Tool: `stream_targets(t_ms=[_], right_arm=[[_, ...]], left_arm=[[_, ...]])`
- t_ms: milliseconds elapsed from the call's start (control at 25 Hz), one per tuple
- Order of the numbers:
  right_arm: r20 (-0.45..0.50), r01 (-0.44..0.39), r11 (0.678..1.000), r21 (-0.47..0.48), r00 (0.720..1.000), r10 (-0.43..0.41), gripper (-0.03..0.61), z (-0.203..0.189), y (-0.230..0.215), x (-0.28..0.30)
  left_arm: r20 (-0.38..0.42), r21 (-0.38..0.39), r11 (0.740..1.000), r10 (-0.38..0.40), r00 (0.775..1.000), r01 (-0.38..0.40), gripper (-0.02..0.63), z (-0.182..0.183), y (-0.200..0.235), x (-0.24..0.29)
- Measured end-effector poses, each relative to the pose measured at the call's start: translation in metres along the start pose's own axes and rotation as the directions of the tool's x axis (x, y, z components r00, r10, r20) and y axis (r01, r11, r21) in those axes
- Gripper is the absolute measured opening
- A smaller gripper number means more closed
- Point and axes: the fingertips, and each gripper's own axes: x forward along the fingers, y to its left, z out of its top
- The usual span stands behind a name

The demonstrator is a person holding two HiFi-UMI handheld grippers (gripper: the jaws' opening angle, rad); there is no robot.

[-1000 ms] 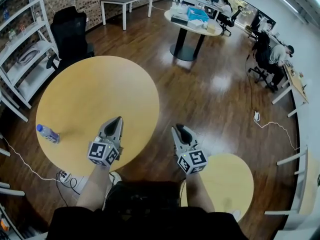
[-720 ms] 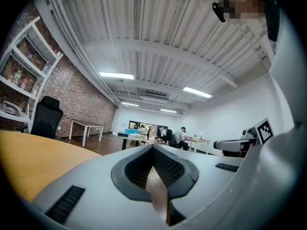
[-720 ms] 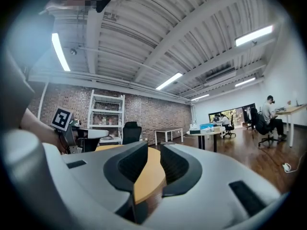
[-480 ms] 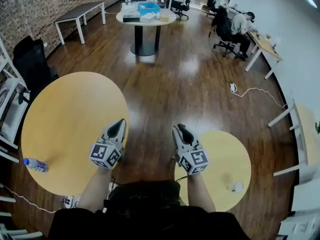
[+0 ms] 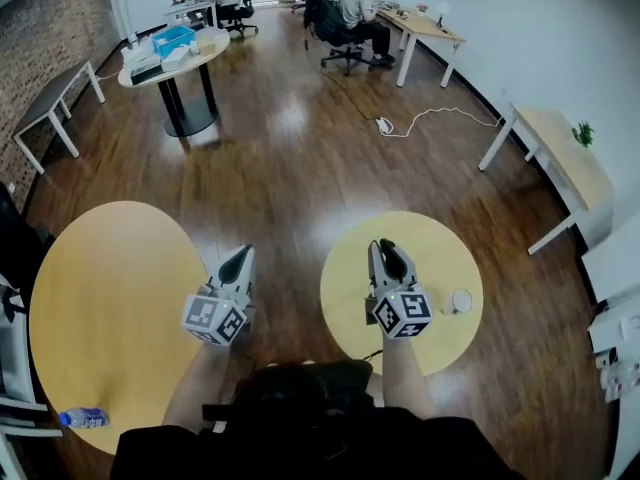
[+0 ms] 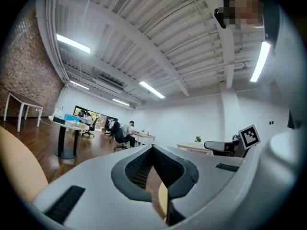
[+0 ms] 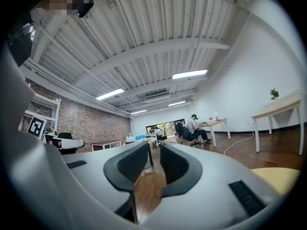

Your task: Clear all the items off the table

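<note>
OK, left to right, every place taken off the small round table (image 5: 430,258).

Far to its left is the big round table (image 5: 110,288). A water bottle (image 5: 84,418) lies on its side by that table's near-left rim, well apart from both grippers.

Left gripper (image 5: 244,255) hangs just left of the small table, over the strip of floor between the two tops. Its jaws are closed tip to tip with nothing in them.

Right gripper (image 5: 386,249) is over the small table's left half. Its jaws are a narrow slit apart with only floor showing through, so it's empty.

White cup (image 5: 460,301) stands on the small table's right side, near the right gripper and not touching it.

My read: the step in hand is lining up on the small table for the cup. Nothing is lifted, so the task is barely begun.

How to do it well:
- Use the right gripper, since it's the closer one.
- Open wider before closing in; the slit looks too narrow for the cup.
- Come in level from the side, with one jaw on each side of the wall.
- Squeeze lightly, because the cup looks light and may crush or tip.
- Take the bottle after that.

Containers:
- Cup: the inside can't be made out.
- Bottle: clear with a blue cap; fill level not readable.
- Blue bin (image 5: 172,40): well behind the small table, on a far round table (image 5: 205,50); contents too small to tell.
</note>
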Motion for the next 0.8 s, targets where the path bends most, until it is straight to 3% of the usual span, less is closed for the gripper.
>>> stream_targets(t_ms=[120, 200, 320, 400, 560, 800], right_arm=[[-0.011, 0.057, 0.997, -0.052, 0.998, -0.058, 0.084, 0.002, -0.008, -0.029], [-0.007, 0.133, 0.989, -0.059, 0.991, -0.134, 0.084, 0.006, -0.026, -0.053], [0.009, 0.256, 0.966, -0.036, 0.967, -0.256, 0.084, 0.01, -0.051, -0.093], [0.003, 0.329, 0.943, -0.043, 0.944, -0.329, 0.084, 0.007, -0.065, -0.123], [0.002, 0.445, 0.893, -0.066, 0.895, -0.445, 0.084, 0.007, -0.08, -0.168], [-0.007, 0.559, 0.826, -0.075, 0.828, -0.561, 0.084, 0.001, -0.099, -0.224]], left_arm=[[0.002, -0.045, 0.998, -0.048, 0.999, 0.048, 0.0, -0.008, -0.005, 0.015], [-0.003, -0.077, 0.989, -0.129, 0.992, 0.129, 0.0, -0.016, -0.024, 0.029], [-0.072, 0.01, 0.941, -0.338, 0.938, 0.339, 0.0, -0.029, -0.084, 0.043], [-0.082, 0.006, 0.9, -0.434, 0.897, 0.435, 0.0, -0.036, -0.119, 0.052], [-0.024, -0.116, 0.86, -0.503, 0.864, 0.497, 0.0, -0.042, -0.142, 0.068], [-0.042, -0.192, 0.817, -0.56, 0.828, 0.543, 0.0, -0.069, -0.169, 0.082]])
